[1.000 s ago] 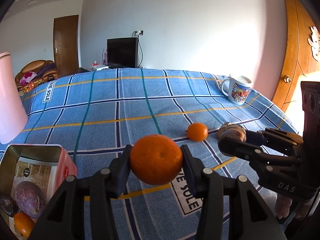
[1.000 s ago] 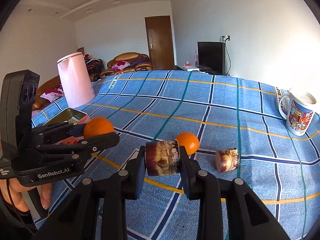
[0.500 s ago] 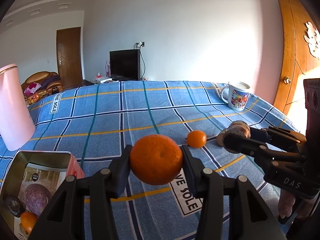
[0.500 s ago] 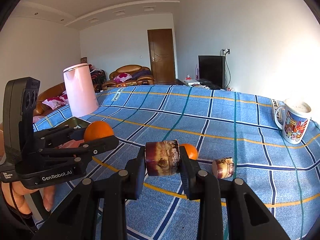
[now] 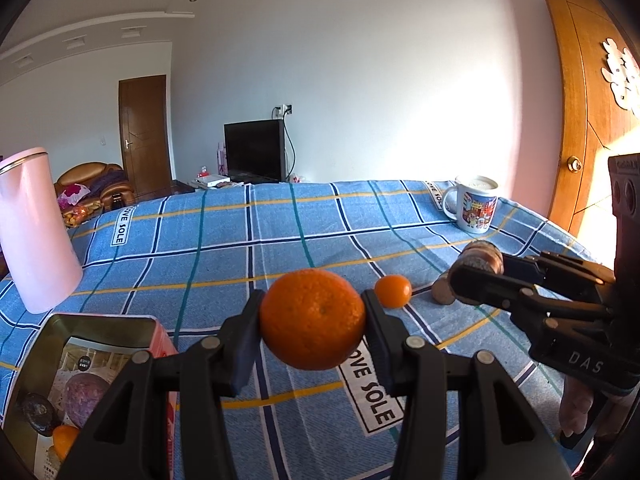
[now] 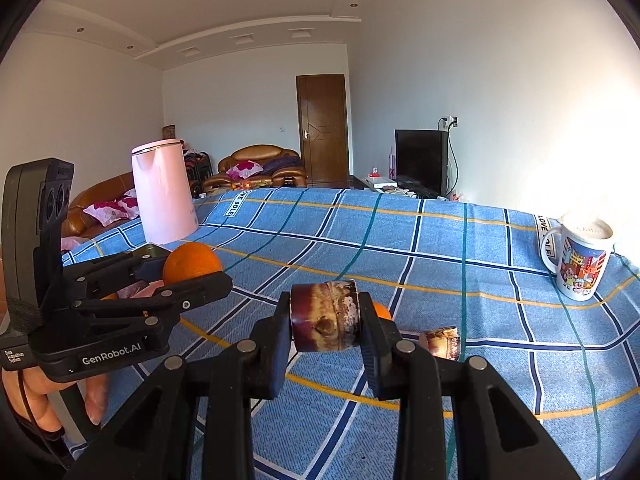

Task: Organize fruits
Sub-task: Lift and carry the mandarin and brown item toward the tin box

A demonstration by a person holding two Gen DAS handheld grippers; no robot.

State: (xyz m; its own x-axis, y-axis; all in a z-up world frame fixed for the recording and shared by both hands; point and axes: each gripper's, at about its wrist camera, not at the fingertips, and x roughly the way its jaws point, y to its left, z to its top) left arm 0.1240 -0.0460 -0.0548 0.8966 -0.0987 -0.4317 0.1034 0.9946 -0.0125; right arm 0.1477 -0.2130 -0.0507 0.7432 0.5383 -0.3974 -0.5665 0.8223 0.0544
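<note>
A big orange [image 5: 312, 319] is gripped between the jaws of the left gripper [image 5: 313, 322] and is held up above the bench [image 5: 224, 256], which is covered with a blue checked cloth. A brown stubby piece of fruit [image 6: 325, 317] is gripped between the jaws of the right gripper [image 6: 325, 320], also off the cloth. A small orange [image 5: 393, 290] is seen lying on the cloth, and a second brown piece [image 6: 441, 342] lies just beside it. An open tin box [image 5: 102, 322] is seen at the lower left of the left wrist view. A purple fruit [image 5: 82, 398], a dark fruit [image 5: 38, 416] and a bit of orange fruit [image 5: 64, 440] are held inside it. A pink jug [image 5: 34, 232] is set behind the box. A painted mug [image 6: 578, 260] is set well apart, near the far right edge.
</note>
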